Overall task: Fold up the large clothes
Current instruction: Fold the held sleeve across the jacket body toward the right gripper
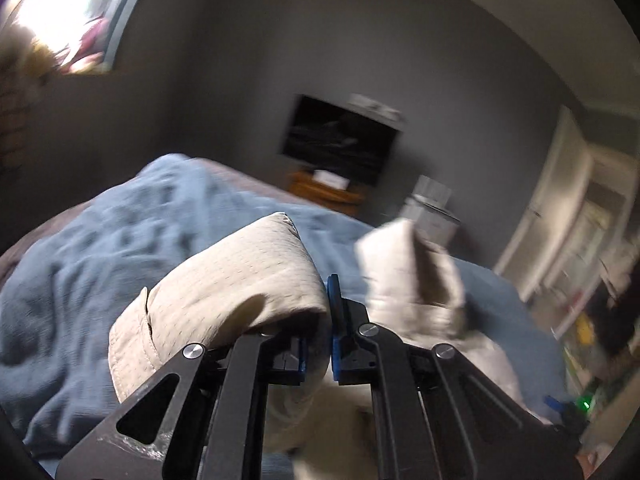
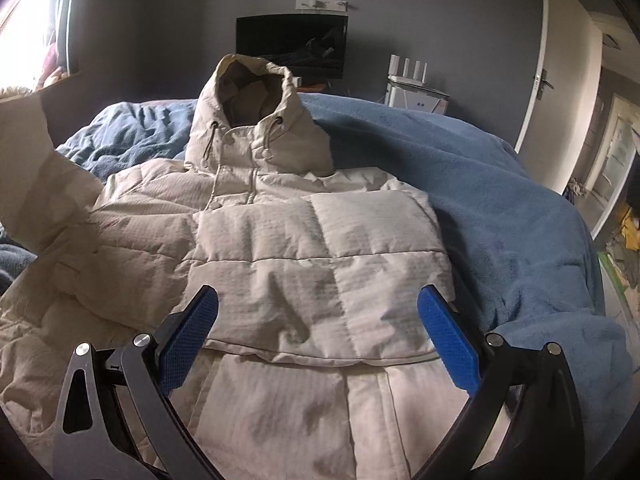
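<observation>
The left tongs (image 1: 320, 336) are clamped on a sleeve of the beige quilted hooded puffer jacket (image 2: 304, 248), lifting it above the blue fleece blanket (image 2: 500, 208) on the bed. The right tongs (image 2: 320, 336) hang apart over the jacket's near hem. One side looks folded in; the remaining folds are yet to do.

A blue blanket (image 2: 500, 200) covers the bed across the middle of the frame. On the grey wall (image 2: 160, 20) at upper centre hangs a dark TV (image 2: 292, 44). Right of it, a white router (image 2: 412, 76) stands on a white cabinet (image 2: 416, 98). A bright window (image 2: 24, 36) fills the upper left; a white door (image 2: 560, 60) stands at right.
</observation>
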Demonstrator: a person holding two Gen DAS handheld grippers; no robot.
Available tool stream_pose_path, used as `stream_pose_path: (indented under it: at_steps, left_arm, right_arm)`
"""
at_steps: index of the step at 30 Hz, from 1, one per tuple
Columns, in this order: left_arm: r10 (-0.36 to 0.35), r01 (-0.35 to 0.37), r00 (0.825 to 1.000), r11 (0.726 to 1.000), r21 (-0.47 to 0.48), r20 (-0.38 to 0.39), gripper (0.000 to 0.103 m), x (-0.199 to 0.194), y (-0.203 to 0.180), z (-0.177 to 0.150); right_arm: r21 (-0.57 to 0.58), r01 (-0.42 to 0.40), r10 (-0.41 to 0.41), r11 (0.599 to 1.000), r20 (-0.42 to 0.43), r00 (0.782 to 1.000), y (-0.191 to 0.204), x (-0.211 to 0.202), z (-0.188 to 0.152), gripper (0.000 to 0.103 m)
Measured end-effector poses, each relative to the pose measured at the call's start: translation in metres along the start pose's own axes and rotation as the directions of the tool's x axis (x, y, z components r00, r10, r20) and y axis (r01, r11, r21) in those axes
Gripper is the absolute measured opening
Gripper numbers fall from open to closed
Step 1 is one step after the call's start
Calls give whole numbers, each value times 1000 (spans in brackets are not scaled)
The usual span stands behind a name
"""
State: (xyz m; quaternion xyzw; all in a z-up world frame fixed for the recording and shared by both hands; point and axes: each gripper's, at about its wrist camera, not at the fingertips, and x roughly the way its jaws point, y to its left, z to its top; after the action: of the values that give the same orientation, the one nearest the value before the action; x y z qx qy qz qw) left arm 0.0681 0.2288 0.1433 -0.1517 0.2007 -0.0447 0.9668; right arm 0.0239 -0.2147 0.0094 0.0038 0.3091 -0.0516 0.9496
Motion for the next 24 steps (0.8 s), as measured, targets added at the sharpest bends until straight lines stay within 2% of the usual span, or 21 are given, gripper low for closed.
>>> stream_pose_path:
  at_steps: [4, 9, 12, 19, 21, 24]
  left_arm:
    - [-122, 125, 992, 989, 80, -32, 8, 7, -70, -18]
    - [-161, 188, 975, 964, 187, -150, 8, 38, -139, -55]
    - [-149, 195, 967, 955, 223, -206, 8, 59, -159, -78]
    - [-114, 219, 924, 940, 262, -364, 8, 100, -185, -153]
    - [-99, 229, 904, 933, 277, -416, 8, 109, -183, -177]
    - [-90, 244, 874, 931, 272, -477, 14, 114, -177, -200]
  right_arm:
    - [13, -7, 7, 1000, 6, 1000, -4, -1, -2, 96]
    - [0, -18, 18, 1000, 11, 1000, -2, -3, -4, 96]
    - [-4, -25, 25, 1000, 5, 1000, -1, 0, -6, 96]
    - [4, -45, 45, 999, -26, 999, -3, 11, -11, 96]
    - [20, -48, 49, 999, -38, 998, -7, 15, -12, 96]
    - [48, -50, 52, 998, -57, 997, -13, 22, -14, 96]
